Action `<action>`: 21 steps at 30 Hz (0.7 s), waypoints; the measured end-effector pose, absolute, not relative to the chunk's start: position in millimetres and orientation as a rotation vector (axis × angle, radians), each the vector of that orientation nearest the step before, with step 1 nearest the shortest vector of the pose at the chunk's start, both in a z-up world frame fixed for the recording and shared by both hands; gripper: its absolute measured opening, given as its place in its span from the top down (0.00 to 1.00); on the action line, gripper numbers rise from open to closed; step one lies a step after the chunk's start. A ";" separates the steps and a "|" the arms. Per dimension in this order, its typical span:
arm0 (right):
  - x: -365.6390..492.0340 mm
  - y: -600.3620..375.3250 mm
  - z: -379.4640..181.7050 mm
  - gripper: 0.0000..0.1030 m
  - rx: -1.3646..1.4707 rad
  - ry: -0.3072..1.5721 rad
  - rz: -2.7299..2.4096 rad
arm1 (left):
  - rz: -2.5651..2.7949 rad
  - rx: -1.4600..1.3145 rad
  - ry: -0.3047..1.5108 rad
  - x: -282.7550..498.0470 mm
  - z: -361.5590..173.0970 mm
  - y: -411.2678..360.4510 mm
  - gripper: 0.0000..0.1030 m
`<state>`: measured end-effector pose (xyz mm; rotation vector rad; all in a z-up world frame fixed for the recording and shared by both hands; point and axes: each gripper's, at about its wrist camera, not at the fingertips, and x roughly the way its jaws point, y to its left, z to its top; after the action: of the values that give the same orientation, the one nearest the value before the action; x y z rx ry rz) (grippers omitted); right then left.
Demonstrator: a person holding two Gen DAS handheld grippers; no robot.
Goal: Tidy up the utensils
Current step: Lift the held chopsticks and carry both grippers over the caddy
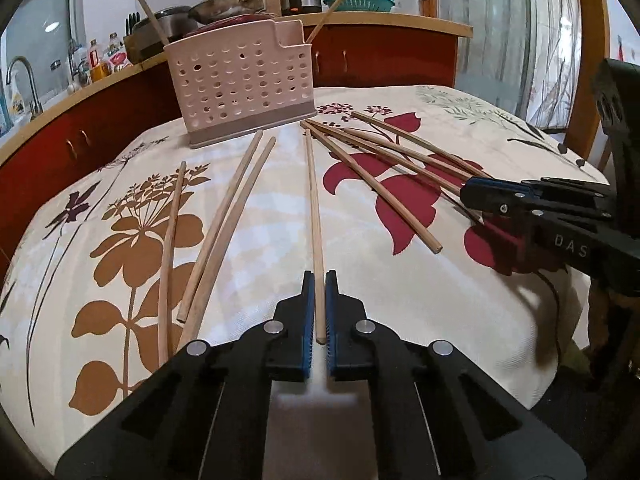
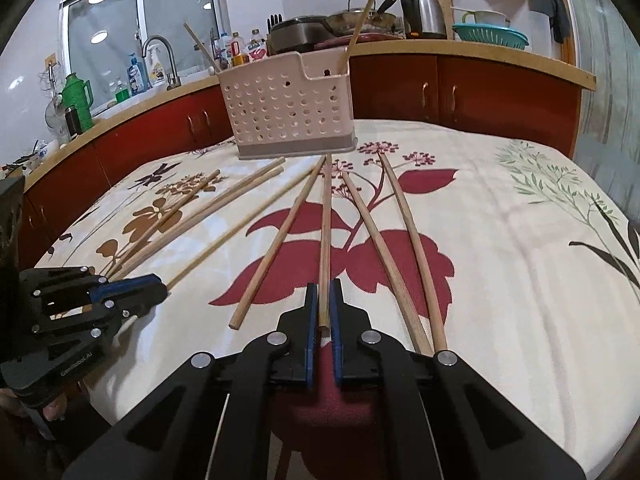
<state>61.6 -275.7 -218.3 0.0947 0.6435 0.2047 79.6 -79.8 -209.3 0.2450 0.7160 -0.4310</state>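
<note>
Several wooden chopsticks lie on a floral tablecloth (image 1: 460, 320) in front of a pink perforated utensil holder (image 1: 240, 92), which also shows in the right wrist view (image 2: 292, 112) and has two chopsticks standing in it. My left gripper (image 1: 319, 280) is shut on the near end of one chopstick (image 1: 312, 200) that lies on the cloth. My right gripper (image 2: 325, 286) is shut on the near end of another chopstick (image 2: 326, 216). The right gripper also shows at the right of the left wrist view (image 1: 468, 196), and the left gripper at the left of the right wrist view (image 2: 160, 284).
Three chopsticks (image 1: 224, 224) lie left of the left gripper; others (image 1: 376, 184) lie between the grippers. Behind the table runs a red-cabinet counter (image 2: 480, 92) with a sink tap (image 2: 160, 52), bottles, pans, a kettle (image 2: 424, 12) and a teal colander (image 2: 492, 36).
</note>
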 end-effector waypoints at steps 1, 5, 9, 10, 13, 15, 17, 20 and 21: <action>61.0 -275.8 -216.9 0.93 0.092 0.640 0.205 | -0.428 0.239 0.717 79.7 -208.2 -77.8 0.94; 55.0 -275.5 -205.1 0.93 0.086 0.604 0.203 | -0.416 0.221 0.679 76.8 -196.6 -70.4 0.95; 48.3 -275.4 -186.8 0.93 0.074 0.555 0.198 | -0.400 0.191 0.625 73.9 -179.5 -62.1 0.95; 46.3 -275.9 -180.9 0.93 0.073 0.539 0.197 | -0.398 0.185 0.615 73.8 -176.1 -60.2 0.95; 42.1 -277.4 -166.8 0.94 0.075 0.503 0.197 | -0.388 0.166 0.579 71.6 -163.0 -54.5 0.95; 39.9 -278.1 -159.1 0.94 0.075 0.484 0.197 | -0.386 0.155 0.559 70.4 -155.9 -52.1 0.95; 37.6 -279.0 -151.3 0.94 0.076 0.463 0.196 | -0.380 0.145 0.534 69.0 -147.4 -49.7 0.95; 34.5 -280.5 -141.8 0.94 0.079 0.438 0.197 | -0.376 0.129 0.503 66.8 -136.8 -45.9 0.95; 34.0 -280.7 -139.9 0.94 0.080 0.433 0.196 | -0.374 0.125 0.494 66.1 -133.6 -44.9 0.95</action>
<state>34.0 -280.7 -139.9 0.0796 0.4333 0.1965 66.1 -44.9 -133.6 0.1246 0.4938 -0.3737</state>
